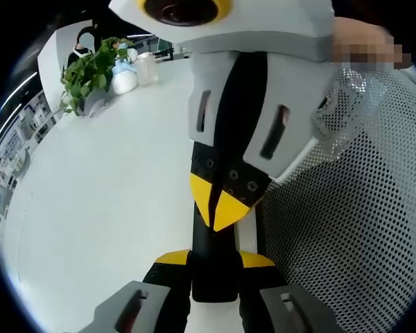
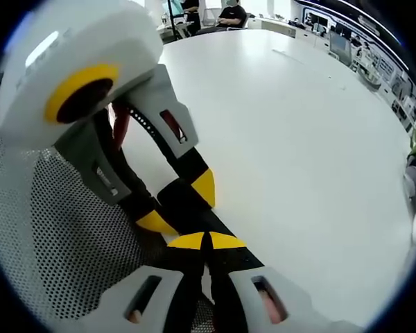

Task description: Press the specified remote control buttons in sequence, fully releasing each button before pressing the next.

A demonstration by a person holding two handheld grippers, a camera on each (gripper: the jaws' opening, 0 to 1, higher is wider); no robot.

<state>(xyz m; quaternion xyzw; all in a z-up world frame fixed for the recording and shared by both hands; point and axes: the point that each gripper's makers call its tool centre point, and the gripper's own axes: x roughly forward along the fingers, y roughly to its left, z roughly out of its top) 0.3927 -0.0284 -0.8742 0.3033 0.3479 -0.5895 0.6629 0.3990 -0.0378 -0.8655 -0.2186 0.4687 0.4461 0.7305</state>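
Observation:
A long black remote (image 1: 208,274) is held over the white table (image 1: 104,194), and my left gripper (image 1: 213,260) is shut on its sides with the yellow tips on either edge. My right gripper (image 1: 218,205) comes down from above with its yellow tips shut together, resting on the remote's top face. In the right gripper view, my right gripper (image 2: 206,241) has its tips closed on the black remote (image 2: 236,262), while the left gripper (image 2: 180,205) clamps the remote from the upper left. The buttons are hidden under the jaws.
A perforated mesh chair (image 1: 353,208) stands close beside the grippers, also seen as mesh (image 2: 48,236). A potted plant (image 1: 90,76) and white containers (image 1: 128,76) sit at the table's far end. The wide white table (image 2: 298,139) stretches away, with people seated beyond it.

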